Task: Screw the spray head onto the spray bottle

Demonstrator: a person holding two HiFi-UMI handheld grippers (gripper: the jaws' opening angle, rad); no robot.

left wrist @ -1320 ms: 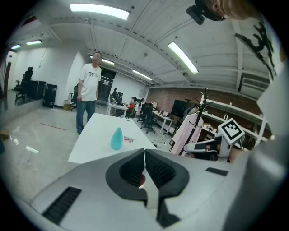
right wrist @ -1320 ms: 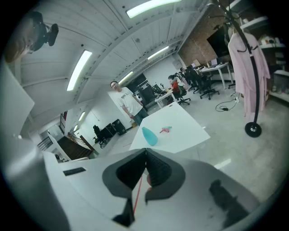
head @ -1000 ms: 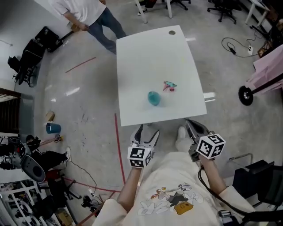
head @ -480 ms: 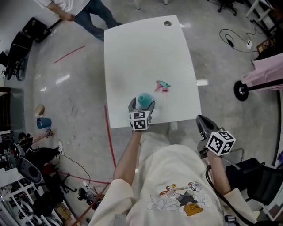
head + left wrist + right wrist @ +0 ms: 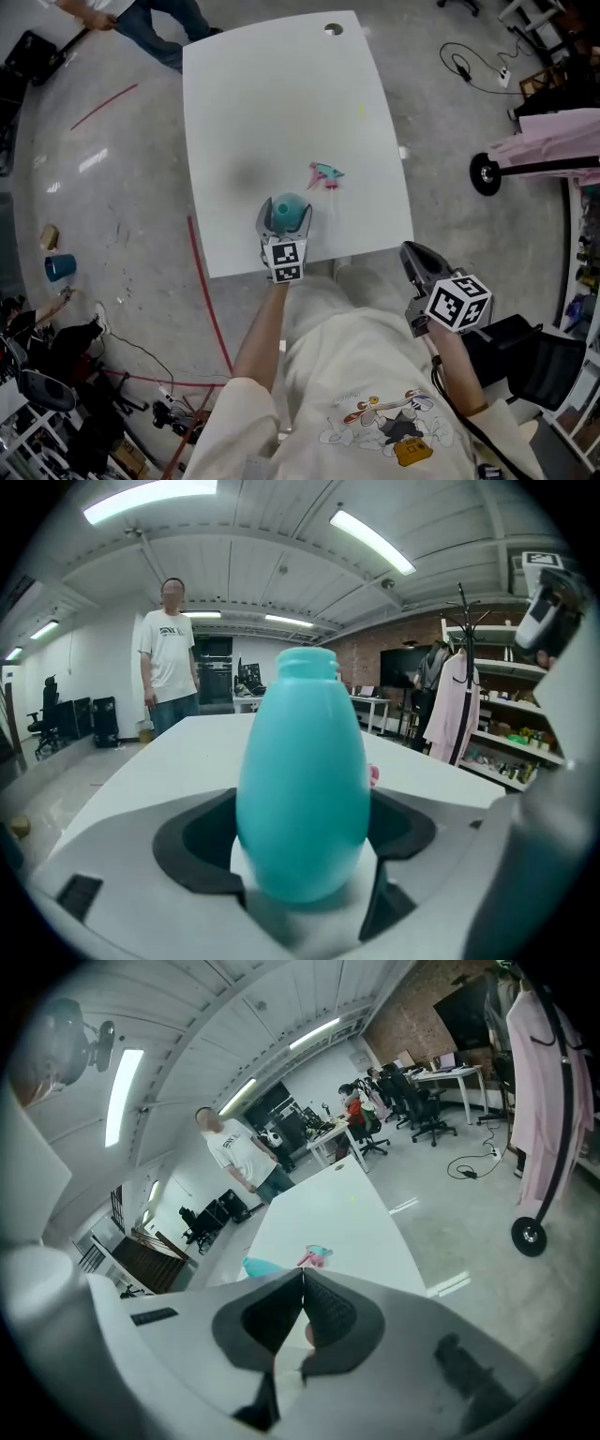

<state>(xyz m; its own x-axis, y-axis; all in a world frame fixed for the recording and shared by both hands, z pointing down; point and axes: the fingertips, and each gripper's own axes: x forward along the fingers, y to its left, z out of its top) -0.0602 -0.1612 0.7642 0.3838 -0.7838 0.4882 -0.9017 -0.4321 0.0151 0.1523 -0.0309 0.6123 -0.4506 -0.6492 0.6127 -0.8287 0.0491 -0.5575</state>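
On the tabletop the bottle stands upright between our left claw's spread, just-narrowing jaws, while the right claw, pressed together, is farther off.

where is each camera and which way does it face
Head view: on the head, steeply down at the table; arms, left gripper, right gripper show.
Left gripper view: on it, facing the bottle between open jaws that were just closing.
Right gripper view: on it, past shut jaws toward the spray head.
All share the bottle.

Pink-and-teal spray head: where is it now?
Head view: the spray head lies on the white table, just beyond and right of the teal plastic bottle.
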